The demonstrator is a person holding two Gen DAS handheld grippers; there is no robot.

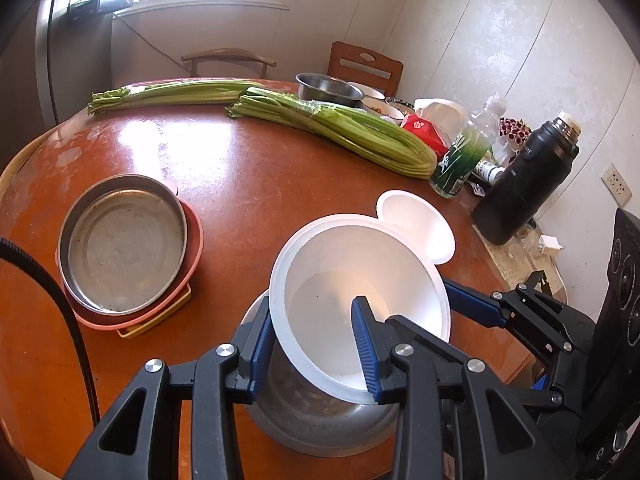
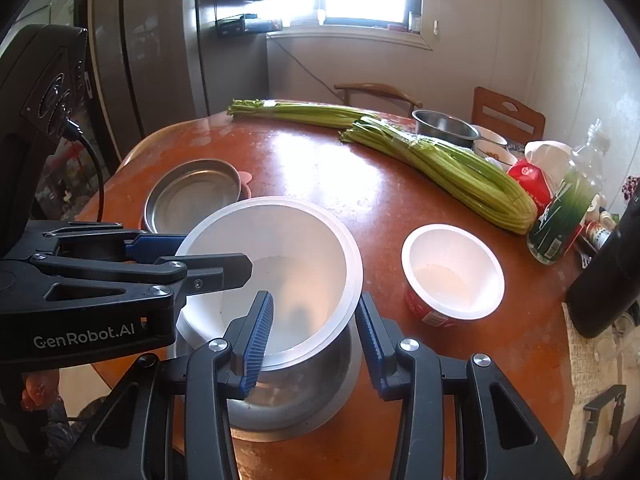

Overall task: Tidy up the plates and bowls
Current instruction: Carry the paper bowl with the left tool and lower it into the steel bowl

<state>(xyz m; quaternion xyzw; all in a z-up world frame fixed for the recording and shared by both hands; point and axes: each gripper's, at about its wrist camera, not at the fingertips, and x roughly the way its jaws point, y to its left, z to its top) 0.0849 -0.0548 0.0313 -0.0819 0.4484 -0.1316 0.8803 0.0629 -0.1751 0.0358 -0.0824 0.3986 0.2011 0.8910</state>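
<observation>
Left gripper straddles the near rim of the large white bowl: one blue pad outside the wall, the other inside, jaws set wide and not visibly pinching. Right gripper spans the same bowl's rim from its own side, left pad inside, right pad outside, likewise spread with a gap at the wall. Round and so without a long axis, the bowl is tilted with its mouth up and toward the left camera, nested in a steel bowl on the brown round table. It is plain white, glossy, with a broad flat lip.

Only the right wrist view shows the small white cup has a red printed outside; the left view shows only its white inside. Leftward, a steel plate sits on a pink plate, with a yellow edge beneath visible only in the left view. Farther off lie celery bundles and a steel basin.
</observation>
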